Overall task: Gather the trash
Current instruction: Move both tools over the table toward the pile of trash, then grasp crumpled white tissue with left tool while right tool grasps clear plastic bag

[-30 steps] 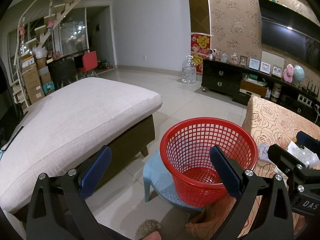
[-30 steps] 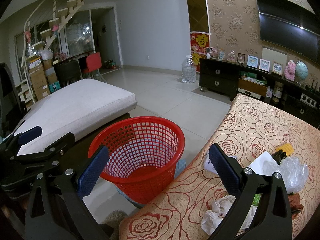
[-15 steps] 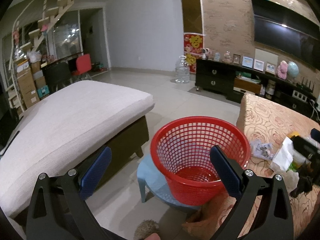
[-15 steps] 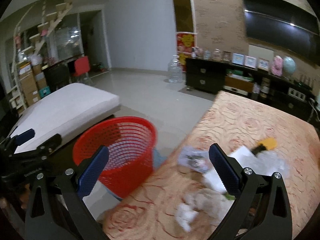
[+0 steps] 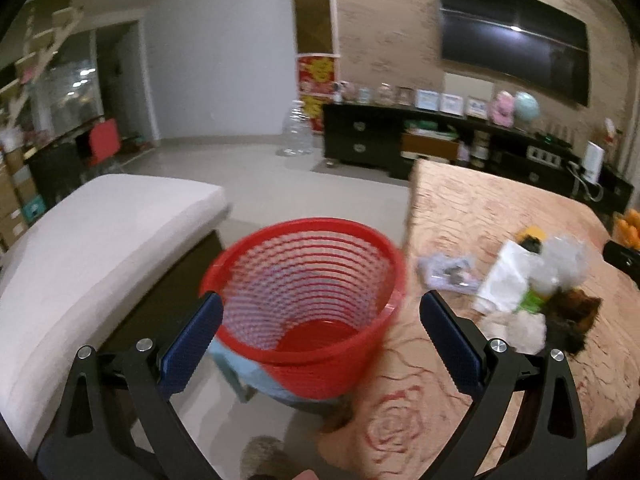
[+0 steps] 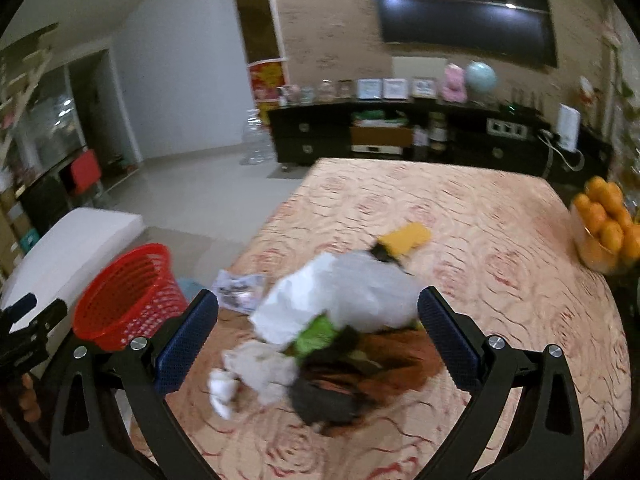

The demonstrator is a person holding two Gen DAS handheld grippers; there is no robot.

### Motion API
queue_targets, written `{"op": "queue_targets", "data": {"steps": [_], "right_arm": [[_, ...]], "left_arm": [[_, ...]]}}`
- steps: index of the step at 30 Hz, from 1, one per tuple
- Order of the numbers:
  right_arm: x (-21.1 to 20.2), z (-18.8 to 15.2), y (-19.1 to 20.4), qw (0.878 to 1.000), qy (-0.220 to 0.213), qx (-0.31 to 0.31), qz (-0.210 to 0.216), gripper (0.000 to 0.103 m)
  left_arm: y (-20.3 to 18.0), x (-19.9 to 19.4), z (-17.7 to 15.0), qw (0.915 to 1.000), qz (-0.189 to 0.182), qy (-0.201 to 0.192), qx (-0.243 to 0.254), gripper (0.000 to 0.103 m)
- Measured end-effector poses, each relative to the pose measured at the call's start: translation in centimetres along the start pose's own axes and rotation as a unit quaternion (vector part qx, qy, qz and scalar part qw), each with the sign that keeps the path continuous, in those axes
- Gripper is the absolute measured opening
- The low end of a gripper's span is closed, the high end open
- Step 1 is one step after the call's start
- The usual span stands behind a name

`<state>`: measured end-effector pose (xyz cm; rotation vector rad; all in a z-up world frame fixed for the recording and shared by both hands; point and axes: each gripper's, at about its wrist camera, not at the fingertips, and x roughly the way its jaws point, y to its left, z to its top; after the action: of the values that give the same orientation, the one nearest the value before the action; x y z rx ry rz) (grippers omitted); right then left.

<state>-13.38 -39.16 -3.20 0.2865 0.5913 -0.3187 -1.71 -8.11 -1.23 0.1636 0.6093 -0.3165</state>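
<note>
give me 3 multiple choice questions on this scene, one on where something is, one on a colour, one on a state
1. Where is the trash pile?
A. on the rose-patterned table
B. inside the basket
C. on the floor

2. What colour is the basket?
A. blue
B. red
C. white

3. How is the right gripper?
A. shut on a tissue
B. shut on the basket
C. open, holding nothing

Answers:
1 A, the pile lies on the table, ahead of the right gripper.
2 B, its mesh wall and rim are red.
3 C, its blue pads stand wide apart with the trash beyond them.
</note>
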Motion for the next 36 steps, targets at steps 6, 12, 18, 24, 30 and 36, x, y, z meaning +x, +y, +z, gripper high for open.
{"op": "queue_targets", "data": {"steps": [6, 12, 18, 24, 30, 36], "right_arm": [[-0.1, 0.0, -2.7, 0.999, 0.004, 0.034, -0.015, 0.097], [0.0, 0.0, -3.5, 0.999, 0.011, 0.043, -0.014, 0.097], [-0.4, -0.1, -4.6, 0.998, 0.013, 0.058, -0.016, 0.097], [-0.5, -0.5, -5.7, 0.997, 0.018, 0.072, -0.016, 0.097], [-0.6, -0.6, -6.1, 0.996, 0.021, 0.083, -0.011, 0.097], [-0.5, -0.6, -6.1, 0.996, 0.021, 0.081, -0.008, 0.097]], "left_arm": [[-5.7, 1.8, 0.1, 0.9951, -0.076, 0.038, 0.051, 0.095], [-11.0, 4.3, 0.4, 0.9858, -0.133, 0.063, 0.081, 0.095], [-13.6, 8.0, -0.6, 0.9756, -0.171, 0.11, 0.084, 0.095], [-13.6, 9.0, -2.8, 0.973, -0.166, 0.127, 0.097, 0.095], [-13.7, 10.1, -4.8, 0.9663, -0.169, 0.162, 0.107, 0.088], [-13.3, 11.3, -5.7, 0.9614, -0.18, 0.185, 0.095, 0.044]]}}
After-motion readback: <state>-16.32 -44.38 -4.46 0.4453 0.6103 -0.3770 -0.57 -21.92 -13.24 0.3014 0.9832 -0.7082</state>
